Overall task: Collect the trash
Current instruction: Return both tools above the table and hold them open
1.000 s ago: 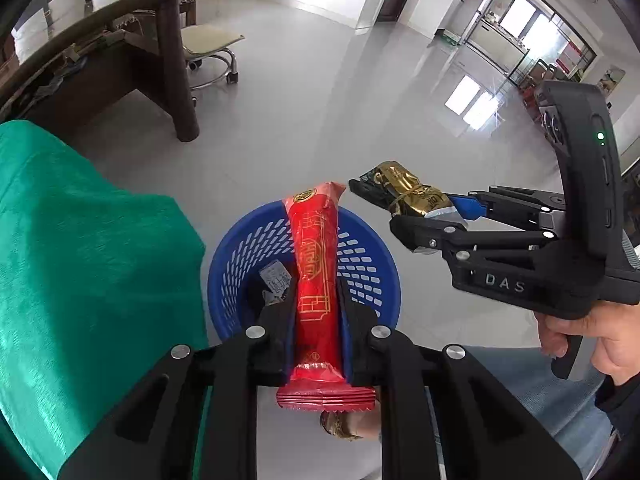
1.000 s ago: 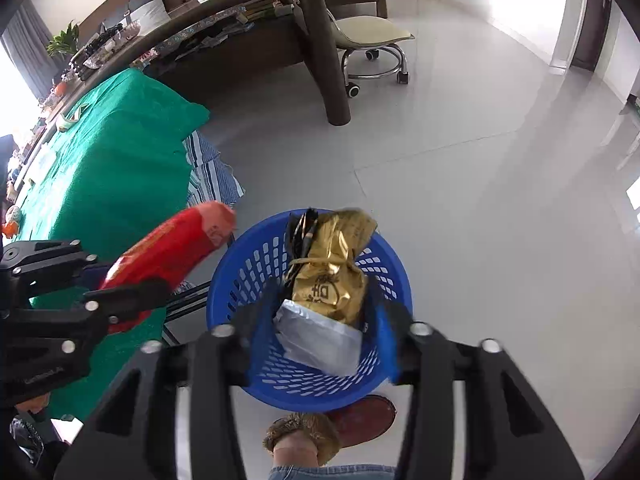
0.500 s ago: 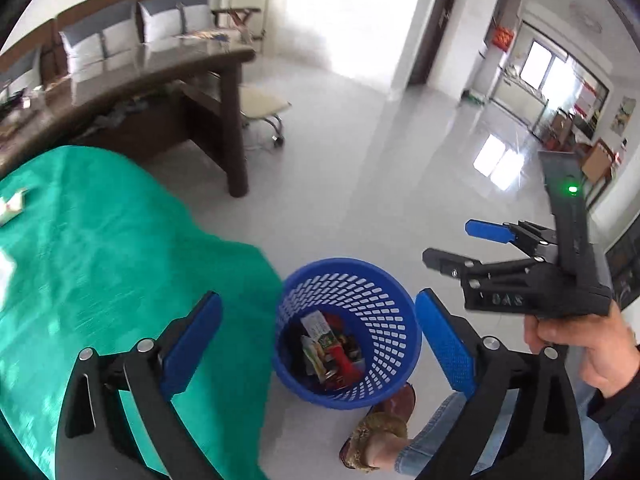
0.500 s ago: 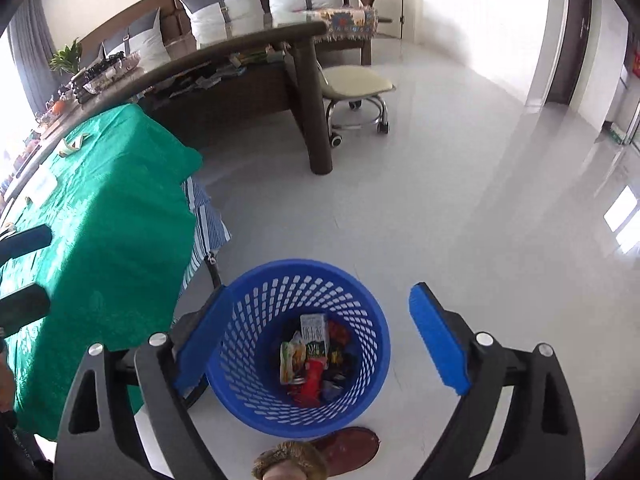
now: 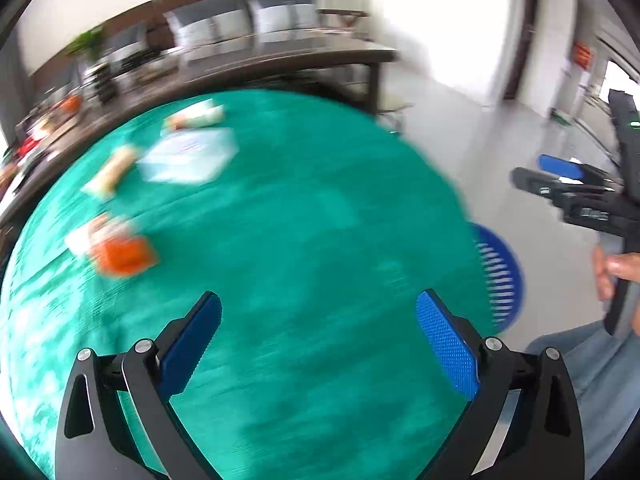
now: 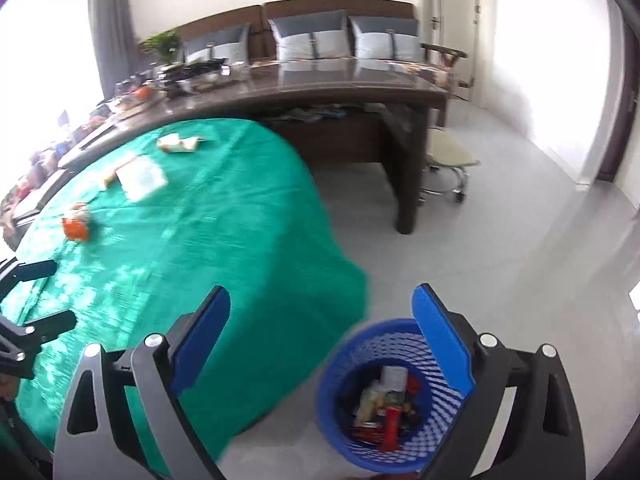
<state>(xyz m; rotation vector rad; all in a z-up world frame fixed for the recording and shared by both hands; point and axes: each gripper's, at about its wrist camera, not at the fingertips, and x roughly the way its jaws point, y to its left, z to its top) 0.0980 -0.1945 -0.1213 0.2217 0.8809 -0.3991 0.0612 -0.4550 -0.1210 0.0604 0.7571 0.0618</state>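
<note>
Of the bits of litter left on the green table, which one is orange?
The small orange packet at the near left of the green tablecloth. The others, a flat white wrapper and a pale packet farther back, are whitish.

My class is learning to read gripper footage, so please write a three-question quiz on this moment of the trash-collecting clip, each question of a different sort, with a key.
1. True or false: the left gripper holds a wrapper.
2. Multiple choice: the round blue plastic mesh basket stands (A) on the green tablecloth, (B) on the pale floor beside the cloth-covered table, (C) under the dark wooden desk.
3. Fill in: the small orange-and-white packet lies on the ____ tablecloth.

Key:
1. False. Its jaws stand wide apart and empty, as do those of the right gripper.
2. B. The basket, already holding wrappers, stands on the floor.
3. Green.
</note>
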